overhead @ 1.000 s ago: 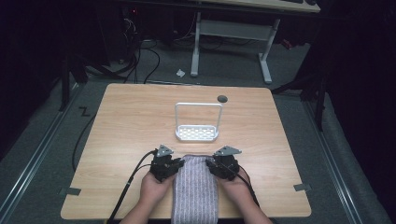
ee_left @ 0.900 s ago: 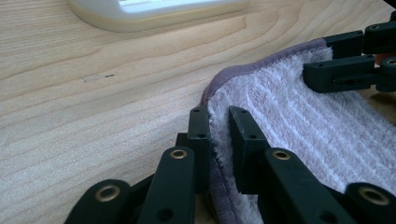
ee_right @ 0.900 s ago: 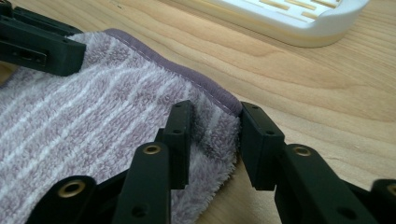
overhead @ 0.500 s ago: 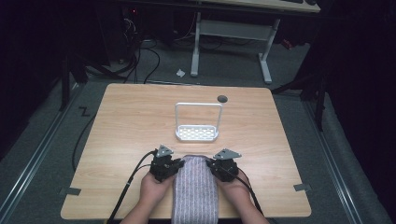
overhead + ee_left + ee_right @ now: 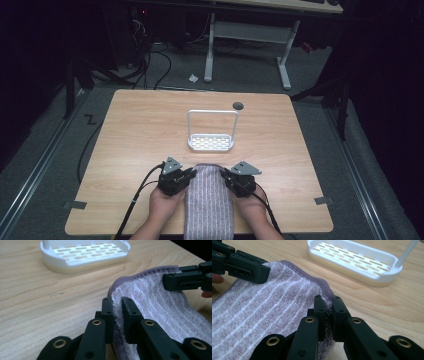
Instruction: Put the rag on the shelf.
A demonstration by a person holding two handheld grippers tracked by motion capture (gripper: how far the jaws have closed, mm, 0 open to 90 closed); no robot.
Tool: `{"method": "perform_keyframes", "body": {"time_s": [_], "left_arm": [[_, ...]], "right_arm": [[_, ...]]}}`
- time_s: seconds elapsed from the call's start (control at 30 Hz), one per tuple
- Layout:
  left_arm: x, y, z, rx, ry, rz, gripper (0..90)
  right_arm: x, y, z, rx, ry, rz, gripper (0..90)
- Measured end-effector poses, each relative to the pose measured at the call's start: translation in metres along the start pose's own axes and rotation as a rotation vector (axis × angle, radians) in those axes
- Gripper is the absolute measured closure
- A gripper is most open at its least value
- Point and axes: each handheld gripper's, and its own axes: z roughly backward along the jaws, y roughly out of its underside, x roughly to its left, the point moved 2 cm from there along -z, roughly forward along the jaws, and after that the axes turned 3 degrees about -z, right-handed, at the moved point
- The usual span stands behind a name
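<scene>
A grey-purple striped towel [image 5: 209,200] lies folded at the table's near edge, between the person's two hands. My left gripper [image 5: 189,176] is shut on the towel's far left corner, and the pile [image 5: 160,302] is pinched between its pads [image 5: 117,301]. My right gripper [image 5: 226,176] holds the far right corner. Its jaws have just been closing, and they now press on the towel's hem [image 5: 274,305] at the tips [image 5: 328,298]. Both corners are lifted slightly off the wood. Each gripper view also shows the other gripper across the towel.
A white slotted rack [image 5: 212,142] with an upright wire frame stands just beyond the towel, mid-table. A small dark disc [image 5: 238,105] sits near the far edge. Bare wooden tabletop [image 5: 140,130] spreads to the left and right. Cables trail from both grippers off the near edge.
The right gripper's jaws have drawn together on the towel's right corner. Both hands stay where they were, and the towel lies as before.
</scene>
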Motion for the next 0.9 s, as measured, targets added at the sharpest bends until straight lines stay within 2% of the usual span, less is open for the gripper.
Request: {"method": "perform_keyframes", "body": {"time_s": [0.07,0.2,0.33,0.43,0.47,0.6,0.73,0.9], "left_arm": [[-0.001,-0.001,0.004,-0.026,-0.002,0.016,81.0],[-0.008,-0.004,0.013,-0.086,-0.022,0.009,81.0],[-0.014,-0.008,0.021,-0.112,-0.032,0.006,81.0],[-0.017,-0.011,0.025,-0.138,-0.037,-0.008,81.0],[-0.019,-0.012,0.027,-0.147,-0.042,-0.018,81.0],[-0.022,-0.018,0.029,-0.163,-0.038,-0.031,81.0],[-0.025,-0.027,0.031,-0.188,-0.042,-0.039,81.0],[-0.029,-0.041,0.032,-0.216,-0.048,-0.068,81.0]], "right_arm": [[0.001,0.0,0.001,-0.005,-0.002,-0.006,84.6],[0.005,-0.004,0.009,-0.044,-0.006,0.0,84.6],[0.01,-0.008,0.017,-0.085,-0.004,0.014,84.5],[0.012,-0.01,0.02,-0.108,0.003,0.026,84.6],[0.013,-0.013,0.023,-0.131,0.008,0.03,84.5],[0.014,-0.016,0.027,-0.155,0.017,0.036,84.5],[0.011,-0.023,0.033,-0.196,0.03,0.037,84.4],[0.006,-0.03,0.039,-0.236,0.034,0.029,84.4]]}}
